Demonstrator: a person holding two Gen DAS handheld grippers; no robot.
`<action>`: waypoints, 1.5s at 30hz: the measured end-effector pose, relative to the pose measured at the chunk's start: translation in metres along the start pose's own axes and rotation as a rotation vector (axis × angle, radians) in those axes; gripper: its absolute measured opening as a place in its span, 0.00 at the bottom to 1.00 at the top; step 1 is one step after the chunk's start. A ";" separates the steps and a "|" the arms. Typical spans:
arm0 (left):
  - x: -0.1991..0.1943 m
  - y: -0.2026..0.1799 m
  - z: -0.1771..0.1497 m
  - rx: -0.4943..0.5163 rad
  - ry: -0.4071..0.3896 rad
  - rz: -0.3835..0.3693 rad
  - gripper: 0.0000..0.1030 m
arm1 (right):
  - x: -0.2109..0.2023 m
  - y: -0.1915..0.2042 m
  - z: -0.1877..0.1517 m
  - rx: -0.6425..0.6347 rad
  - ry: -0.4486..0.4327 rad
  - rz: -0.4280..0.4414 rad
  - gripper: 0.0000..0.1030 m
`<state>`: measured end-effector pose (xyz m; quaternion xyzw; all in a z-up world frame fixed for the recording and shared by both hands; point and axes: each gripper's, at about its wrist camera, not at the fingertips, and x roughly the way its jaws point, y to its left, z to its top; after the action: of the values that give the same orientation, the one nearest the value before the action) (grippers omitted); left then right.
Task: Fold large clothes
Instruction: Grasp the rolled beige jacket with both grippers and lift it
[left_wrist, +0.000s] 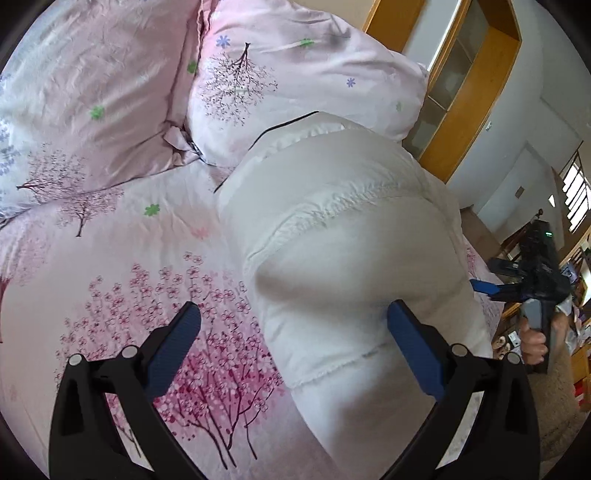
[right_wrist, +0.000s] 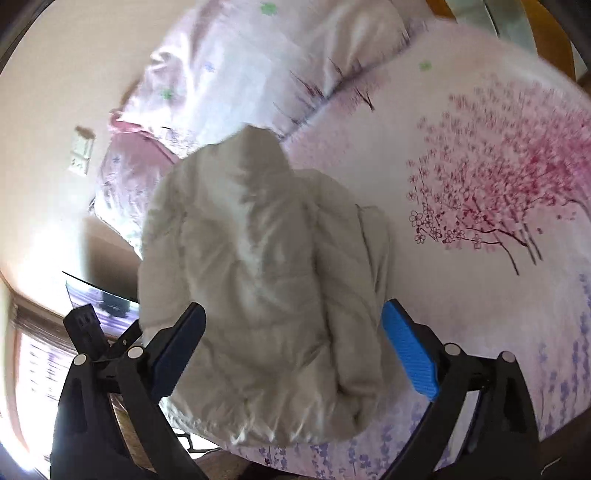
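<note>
The white puffy coat (right_wrist: 258, 273) lies on the flowery bed (left_wrist: 110, 258). Both the left tongs (left_wrist: 291, 325) and the right tongs (right_wrist: 291, 325) are wide open and hold nothing. The coat's long side stretches toward 12 o'clock from the right tongs, which look nearer.

Left gripper (left_wrist: 291, 325): two black angled arms rising from the lower frame, each carrying a dark blue ribbed pad (left_wrist: 173, 354) and round silver pivot pins. Right gripper (right_wrist: 291, 325): same black frame; its right-side pad (right_wrist: 410, 350) appears bright blue, its left-side pad darker. At the right edge of the left wrist view, a hand (left_wrist: 533, 341) grips a grey handle.
</note>
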<state>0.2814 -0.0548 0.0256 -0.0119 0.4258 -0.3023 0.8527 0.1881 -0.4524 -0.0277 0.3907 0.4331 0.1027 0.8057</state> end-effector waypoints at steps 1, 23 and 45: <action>0.001 0.001 0.001 -0.004 0.002 -0.016 0.98 | 0.008 -0.007 0.006 0.029 0.028 0.015 0.95; 0.061 0.039 -0.006 -0.314 0.184 -0.490 0.98 | 0.072 -0.018 0.021 0.078 0.340 0.240 0.99; 0.041 -0.008 -0.010 -0.175 0.059 -0.306 0.76 | 0.072 -0.008 0.005 0.024 0.289 0.297 0.52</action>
<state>0.2890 -0.0812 -0.0079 -0.1417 0.4686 -0.3906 0.7796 0.2341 -0.4244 -0.0757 0.4412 0.4828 0.2703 0.7065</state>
